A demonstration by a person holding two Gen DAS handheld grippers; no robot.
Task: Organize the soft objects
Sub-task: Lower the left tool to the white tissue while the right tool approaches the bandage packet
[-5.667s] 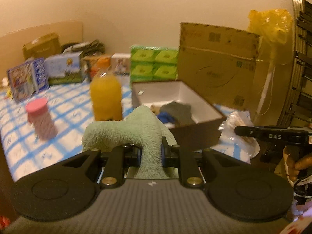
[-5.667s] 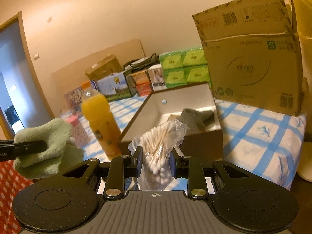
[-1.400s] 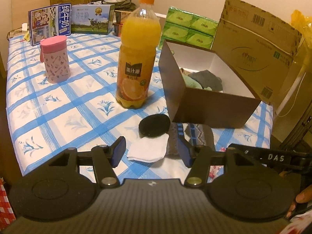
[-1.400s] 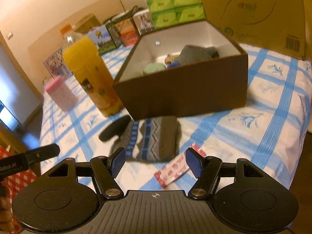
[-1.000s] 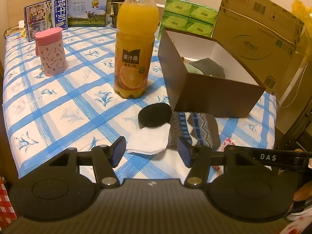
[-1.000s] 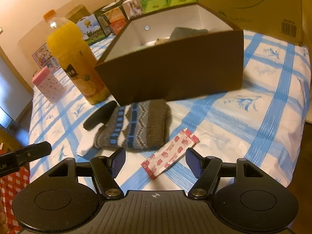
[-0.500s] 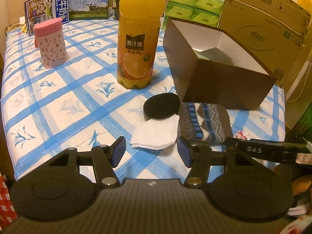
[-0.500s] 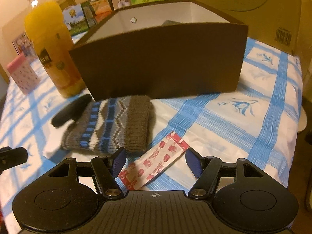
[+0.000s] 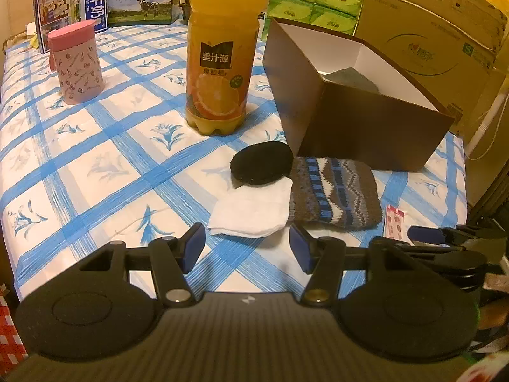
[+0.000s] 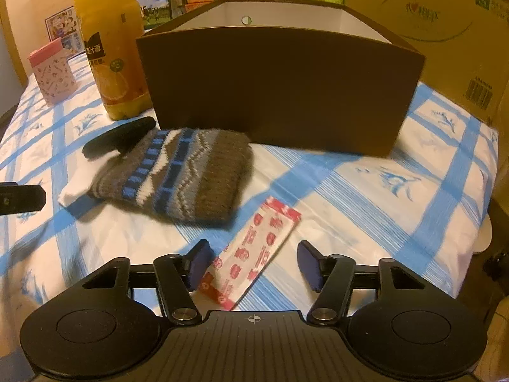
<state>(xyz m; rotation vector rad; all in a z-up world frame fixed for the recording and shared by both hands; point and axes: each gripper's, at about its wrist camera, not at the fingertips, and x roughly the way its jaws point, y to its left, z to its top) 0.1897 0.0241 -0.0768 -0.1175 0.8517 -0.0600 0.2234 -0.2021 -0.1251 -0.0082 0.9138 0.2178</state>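
A blue-checked cloth [image 9: 105, 146] covers the counter, whose far edge is crowded with cartons, green tissue packs [image 9: 315, 6] and a big cardboard box [image 9: 429, 41]. That leaves the near half free as a sorting area. An open brown box [image 9: 359, 117] stands there, its white inside already holding a grey soft item [image 9: 353, 78], so it looks like the collecting bin. The orange juice bottle [image 9: 222, 60] and pink cup [image 9: 78, 63] stand to one side of it; being hard, they probably stay out. The remaining soft things lie bunched just in front of the box wall: a black round pad [image 9: 261, 162] overlapping a white folded cloth [image 9: 254, 210], which touches a patterned knit piece [image 9: 337, 191]. A red-and-white packet [image 10: 254, 251] lies just beside the knit. The left tool [image 9: 246, 250] hovers with its fingers apart straddling the near edge of the white cloth, not yet touching it, which suggests that cloth is its pick. The right tool [image 10: 251, 267] stands over the packet, whose near end lies between the fingers; the jaws have just been narrowing but the pads are not pressing on it yet. Working both tools at once probably lets two items go into the box together.
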